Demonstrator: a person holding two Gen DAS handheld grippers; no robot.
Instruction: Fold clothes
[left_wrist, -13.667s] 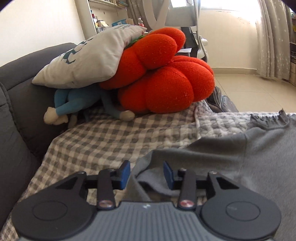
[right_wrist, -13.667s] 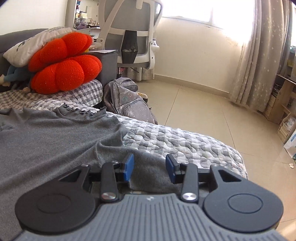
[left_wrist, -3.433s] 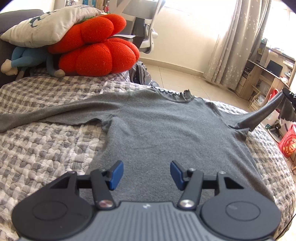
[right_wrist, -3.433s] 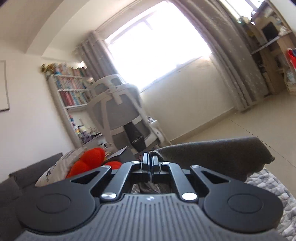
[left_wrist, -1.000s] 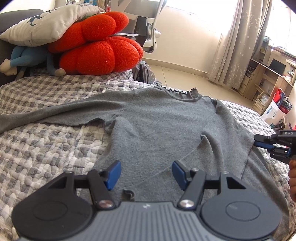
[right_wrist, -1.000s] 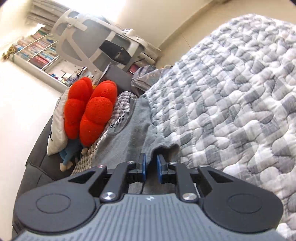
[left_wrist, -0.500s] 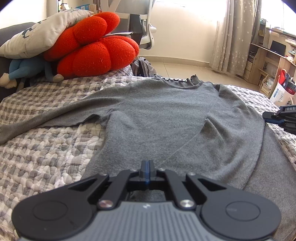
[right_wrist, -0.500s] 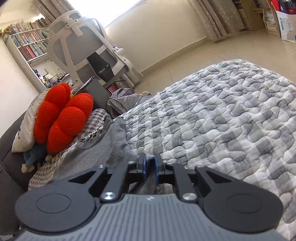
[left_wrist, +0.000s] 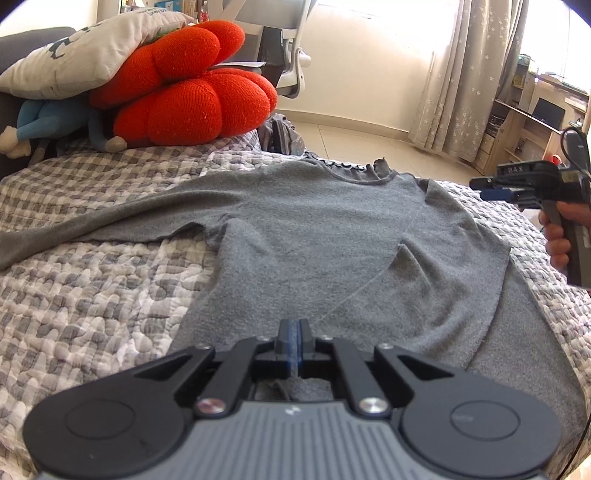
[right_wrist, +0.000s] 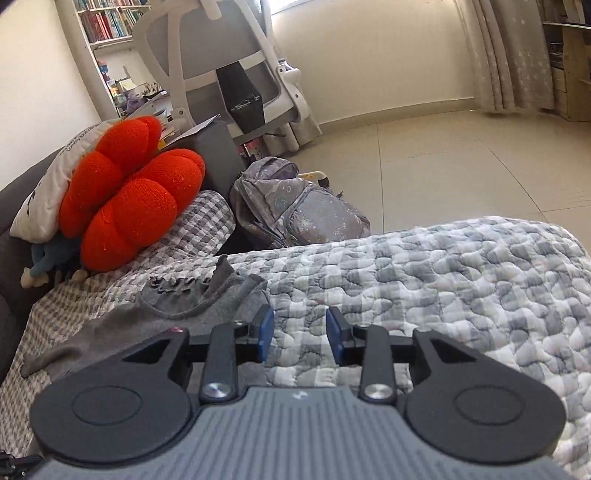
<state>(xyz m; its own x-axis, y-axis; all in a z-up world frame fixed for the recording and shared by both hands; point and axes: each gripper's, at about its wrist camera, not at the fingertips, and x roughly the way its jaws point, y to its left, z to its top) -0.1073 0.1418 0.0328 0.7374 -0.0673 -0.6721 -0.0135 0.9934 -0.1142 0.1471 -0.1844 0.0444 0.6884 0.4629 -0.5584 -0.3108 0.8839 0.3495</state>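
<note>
A grey long-sleeved sweater (left_wrist: 332, 236) lies flat on the quilted checked cover (left_wrist: 92, 295). Its right sleeve is folded in across the body; its left sleeve stretches out to the left. My left gripper (left_wrist: 294, 341) is shut on the sweater's bottom hem. My right gripper (right_wrist: 299, 334) is open and empty, hovering over the cover just right of the sweater's ruffled collar (right_wrist: 173, 291). It also shows in the left wrist view (left_wrist: 517, 184), held by a hand at the right edge.
A red pumpkin cushion (left_wrist: 184, 99), a white pillow (left_wrist: 85, 62) and a blue plush toy (left_wrist: 40, 118) are piled at the far left against the dark sofa back. A grey backpack (right_wrist: 295, 206) and an office chair (right_wrist: 229, 66) stand on the tiled floor beyond.
My right gripper has let go of the sleeve, opened and moved up beside the collar. My left gripper stays shut on the hem.
</note>
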